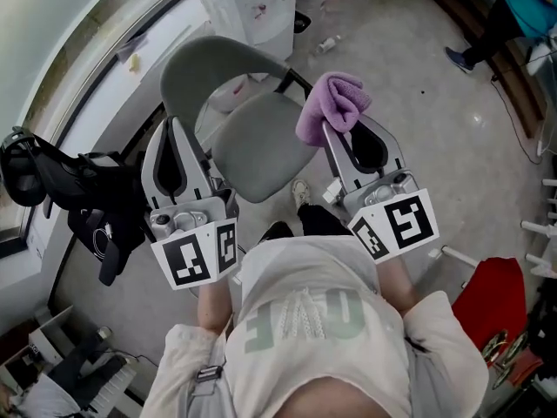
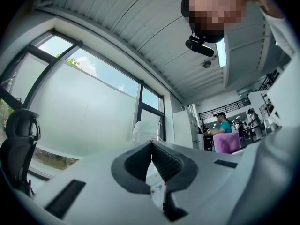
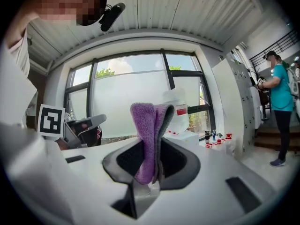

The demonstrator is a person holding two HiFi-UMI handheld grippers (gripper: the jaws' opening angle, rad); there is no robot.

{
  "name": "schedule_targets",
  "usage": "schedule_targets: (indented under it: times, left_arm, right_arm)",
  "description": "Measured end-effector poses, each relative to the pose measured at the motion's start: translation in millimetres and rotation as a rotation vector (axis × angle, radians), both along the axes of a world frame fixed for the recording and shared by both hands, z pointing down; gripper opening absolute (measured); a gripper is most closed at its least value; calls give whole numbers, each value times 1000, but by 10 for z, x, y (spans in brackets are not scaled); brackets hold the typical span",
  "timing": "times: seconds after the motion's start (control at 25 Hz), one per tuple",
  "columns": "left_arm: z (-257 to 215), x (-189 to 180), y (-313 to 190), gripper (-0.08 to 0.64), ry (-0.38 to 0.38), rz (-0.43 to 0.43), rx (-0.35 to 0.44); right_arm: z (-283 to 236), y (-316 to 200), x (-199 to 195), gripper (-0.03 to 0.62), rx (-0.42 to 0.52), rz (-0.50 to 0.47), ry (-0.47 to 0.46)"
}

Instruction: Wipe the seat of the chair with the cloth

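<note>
Your right gripper [image 1: 336, 136] is clamped on the purple cloth [image 1: 333, 103], just right of centre, over the right edge of the grey chair seat [image 1: 261, 151]; your left gripper [image 1: 174, 131] is closed on nothing. Lower the bunched cloth flat onto the seat and sweep from backrest [image 1: 209, 68] to front edge. The seat looks smooth and dished, on a pale floor [image 1: 418, 68] beside the window at upper left.

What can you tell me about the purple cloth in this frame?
The cloth is purple and fluffy, like microfibre terry, folded into a bunched wad. It stands upright, pinched between the jaws of the right gripper, its folded top sticking out beyond them. It appears to be held off the grey chair seat, beside its edge. Nothing else touches it.
</note>
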State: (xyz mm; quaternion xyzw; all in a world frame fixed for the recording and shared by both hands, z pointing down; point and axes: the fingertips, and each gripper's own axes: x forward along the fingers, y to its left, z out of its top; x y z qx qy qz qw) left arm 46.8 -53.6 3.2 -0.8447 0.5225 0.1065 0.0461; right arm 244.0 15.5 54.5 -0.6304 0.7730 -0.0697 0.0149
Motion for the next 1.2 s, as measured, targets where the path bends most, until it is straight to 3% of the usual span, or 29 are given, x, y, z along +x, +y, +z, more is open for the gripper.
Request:
schedule_targets:
  times: [0.16, 0.36, 0.48, 0.6, 0.88, 1.08, 1.2]
  left_arm:
    - [70, 9, -230, 12, -6, -68, 1]
    - [336, -216, -537, 12, 3, -165, -68]
    - [435, -416, -681, 12, 47, -210, -99]
    - [617, -625, -782, 12, -5, -267, -103]
    - [1433, -1224, -976, 12, -53, -374, -127]
    - [2228, -1577, -887, 12, -39, -491, -168]
    - [2721, -1681, -657, 12, -3, -542, -249]
  right_arm:
    - [113, -369, 53, 91, -28, -85, -23]
    - [330, -820, -90, 91, -117, -203, -71]
    - [478, -1091, -293, 92, -174, -287, -72]
    - [807, -1337, -598, 92, -255, -371, -87]
    - [2160, -1871, -1566, 92, -490, -591, -154]
    - [3559, -2047, -2170, 92, -665, -716, -15]
    - [4324, -1908, -2447, 92, -824, -770, -10]
